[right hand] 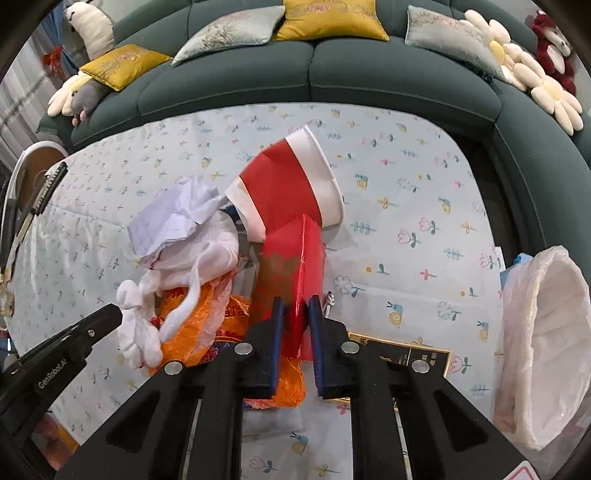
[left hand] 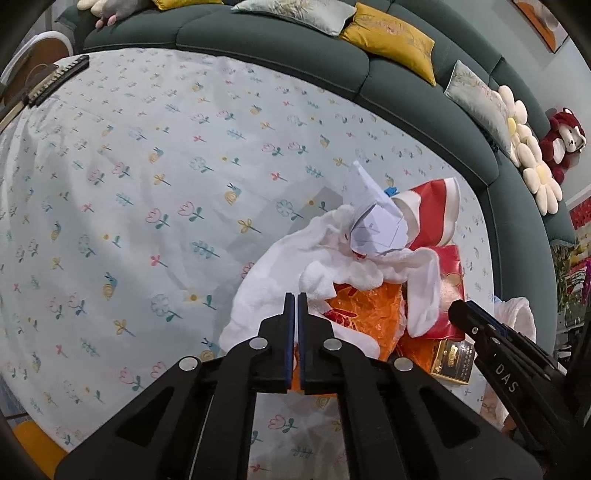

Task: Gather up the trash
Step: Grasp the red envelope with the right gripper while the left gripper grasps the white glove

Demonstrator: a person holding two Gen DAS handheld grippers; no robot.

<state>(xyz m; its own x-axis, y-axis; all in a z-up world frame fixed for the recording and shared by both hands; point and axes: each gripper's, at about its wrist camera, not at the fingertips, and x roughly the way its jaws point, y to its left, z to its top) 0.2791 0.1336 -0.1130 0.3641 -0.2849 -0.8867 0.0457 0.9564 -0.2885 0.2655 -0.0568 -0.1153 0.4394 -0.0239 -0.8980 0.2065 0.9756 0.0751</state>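
Tablecloth: pale blue, printed with small pink, yellow and teal flowers and snails. Sofa: dark green. Cushions: mustard yellow and pale grey-green. Cup: red with white bands. Box: glossy red. Plastic bag: orange. Cloth: white. Bin liner: translucent white. Gripper pads: blue on black.
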